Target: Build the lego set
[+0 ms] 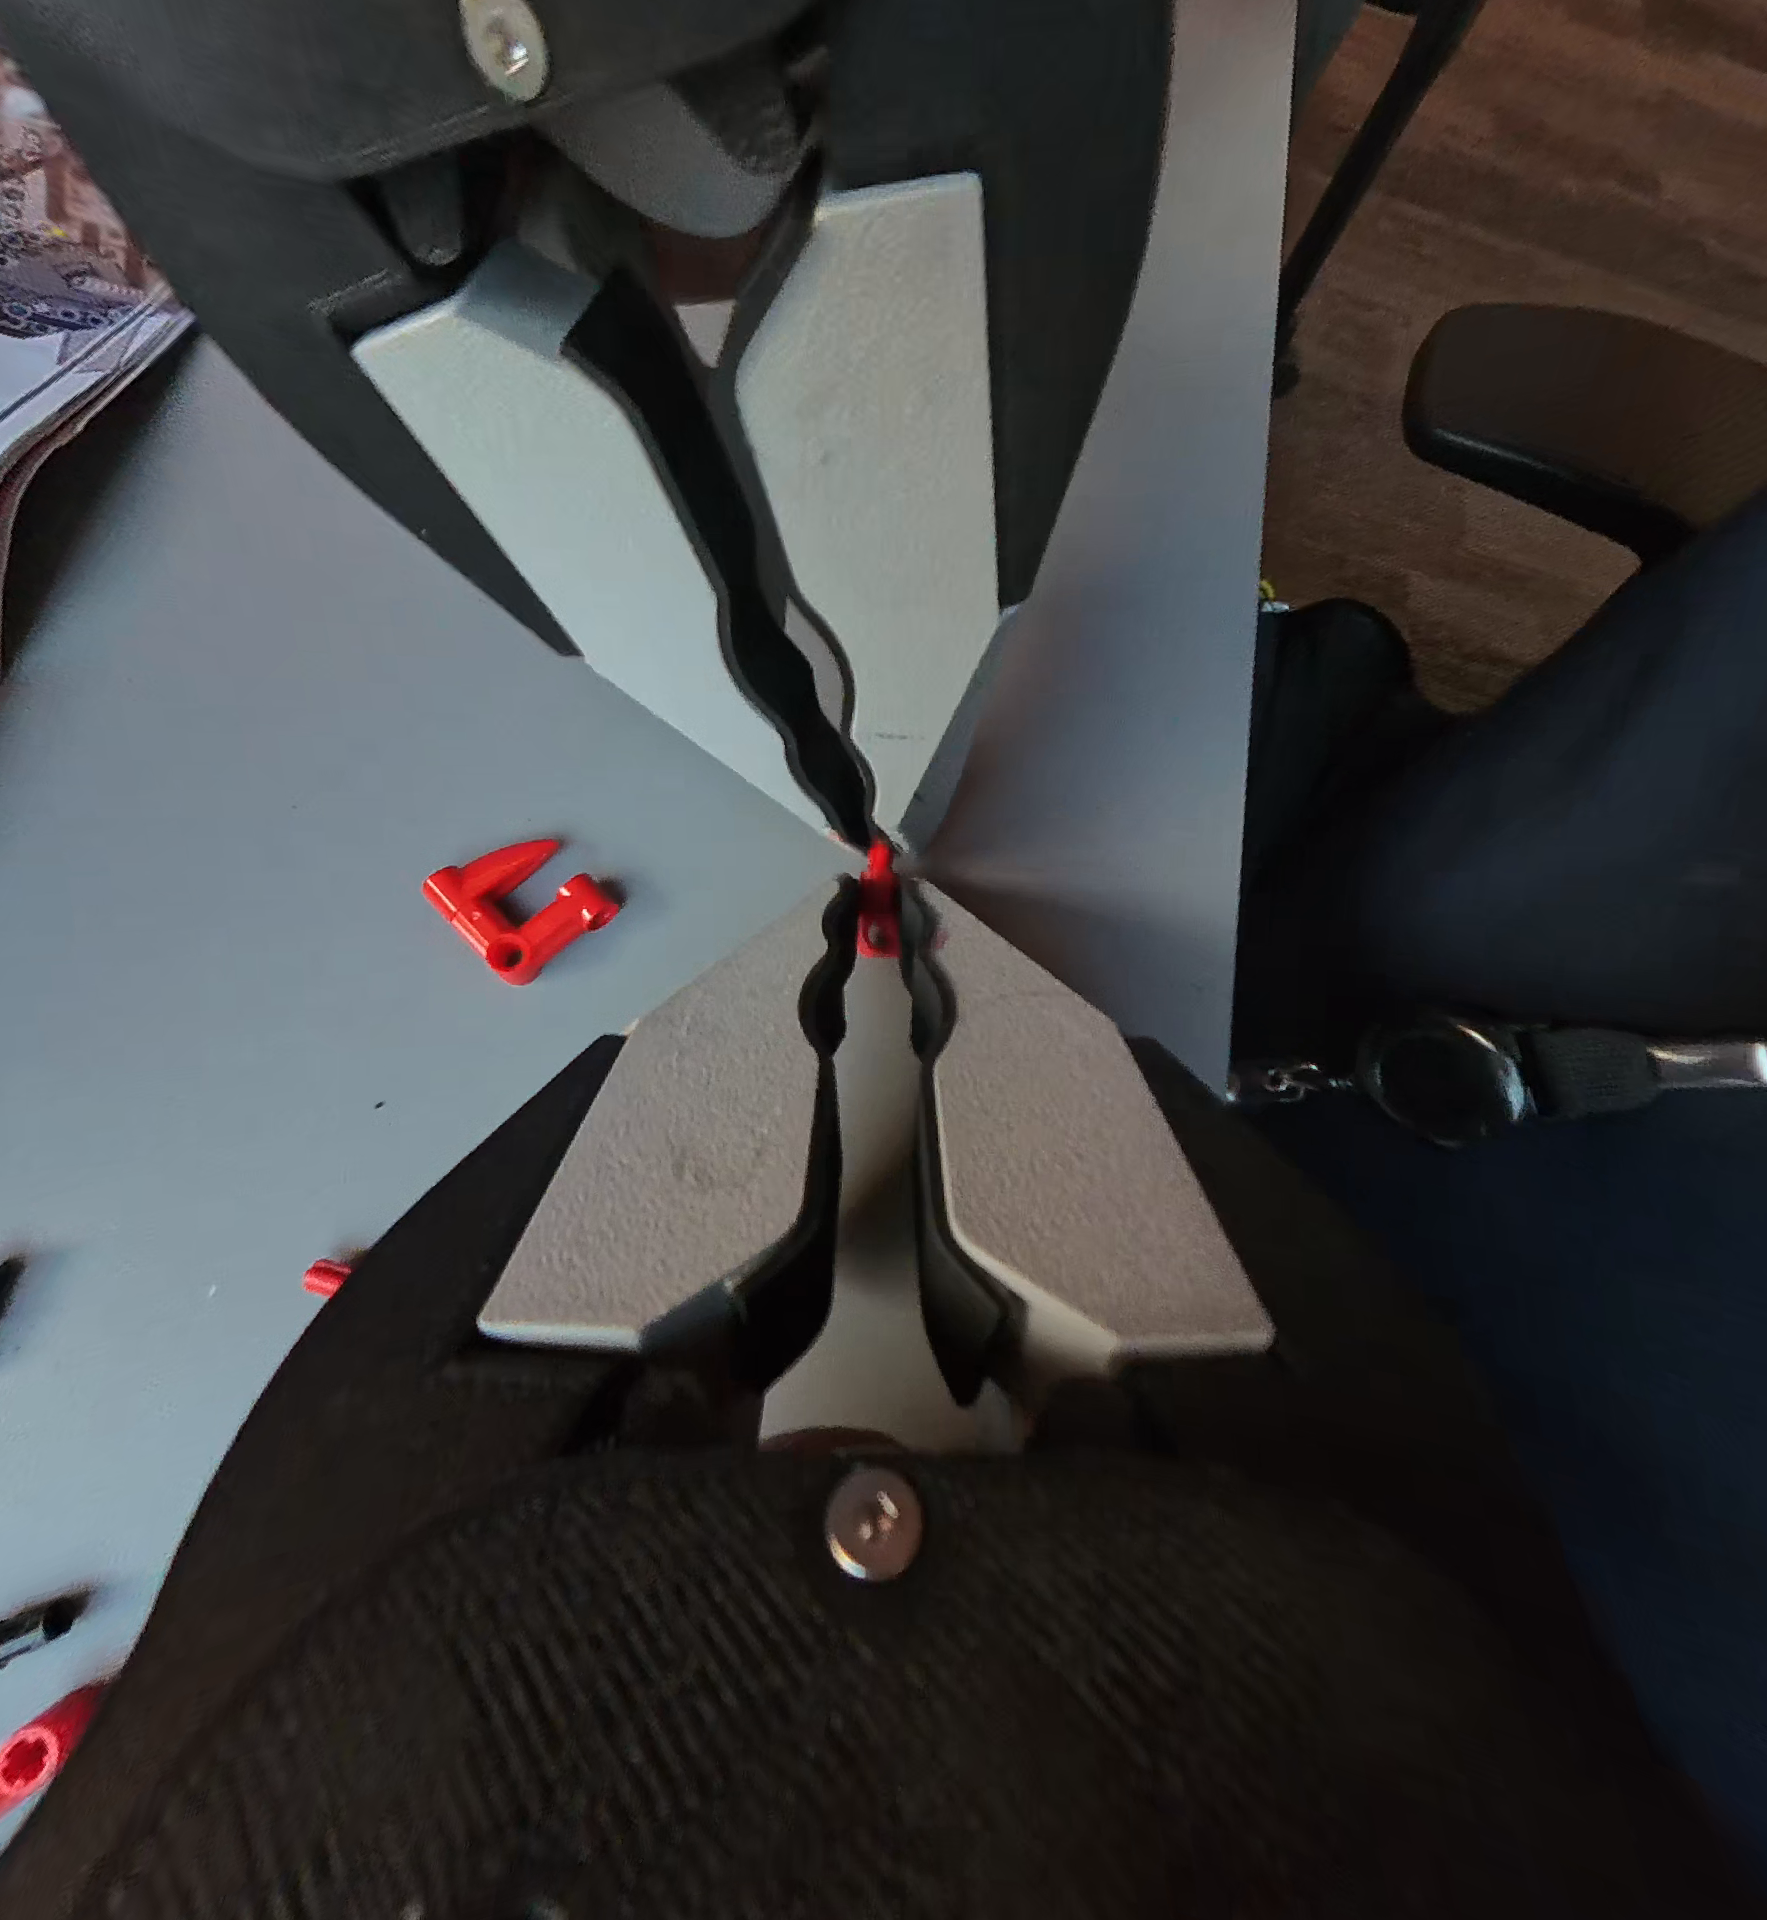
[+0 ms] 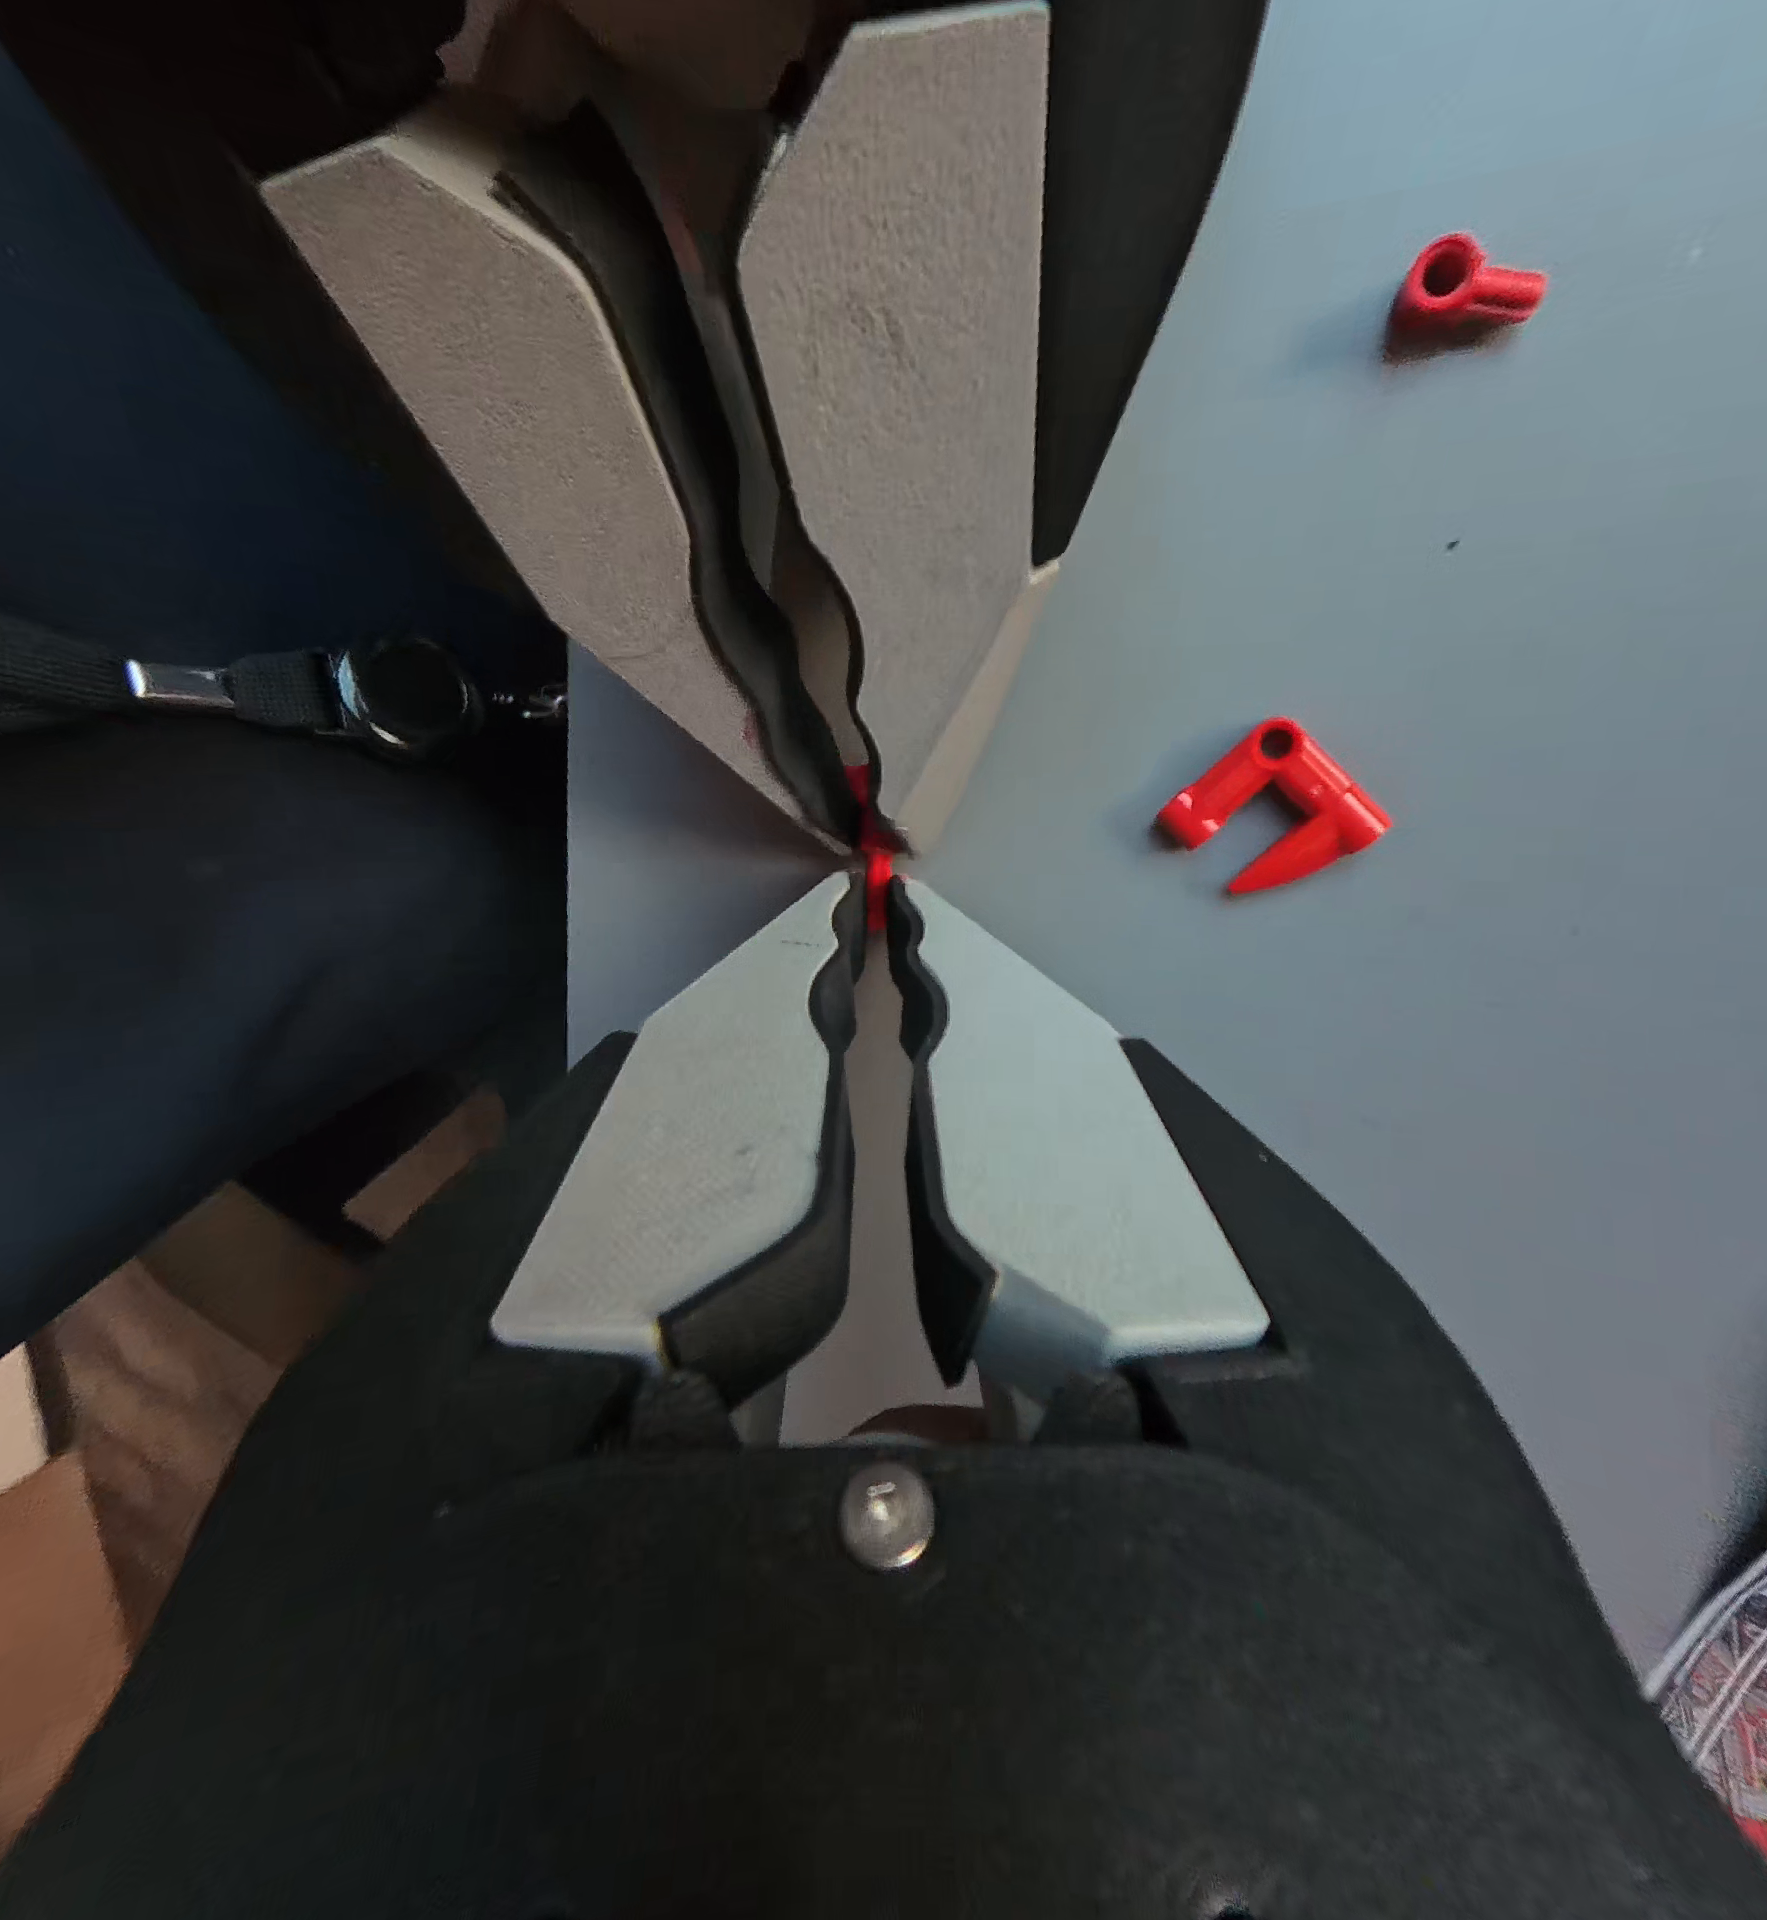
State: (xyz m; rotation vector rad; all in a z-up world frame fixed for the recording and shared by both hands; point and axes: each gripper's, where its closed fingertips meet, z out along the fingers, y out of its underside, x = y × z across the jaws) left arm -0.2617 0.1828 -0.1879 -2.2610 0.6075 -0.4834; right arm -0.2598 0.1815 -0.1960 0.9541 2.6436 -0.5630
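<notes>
Both your left gripper [image 1: 877,914] and right gripper [image 2: 874,894] have their jaws pinched tip to tip on one tiny red plastic lego connector [image 1: 876,909]. It is light, stiff and slick, so hold it squarely at each end, between the jaw tips.

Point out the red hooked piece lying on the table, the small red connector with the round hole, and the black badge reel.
Red hooked piece [image 2: 1274,805]: right wrist view, its angled body.
Small red connector [image 2: 1461,291]: right wrist view, its barrel.
Black badge reel [image 1: 1445,1075]: left wrist view, its round face.

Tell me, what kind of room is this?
Probably an office or workroom: a grey desk, a chair armrest over brownish carpet, and a booklet beside loose red Lego parts.
</notes>
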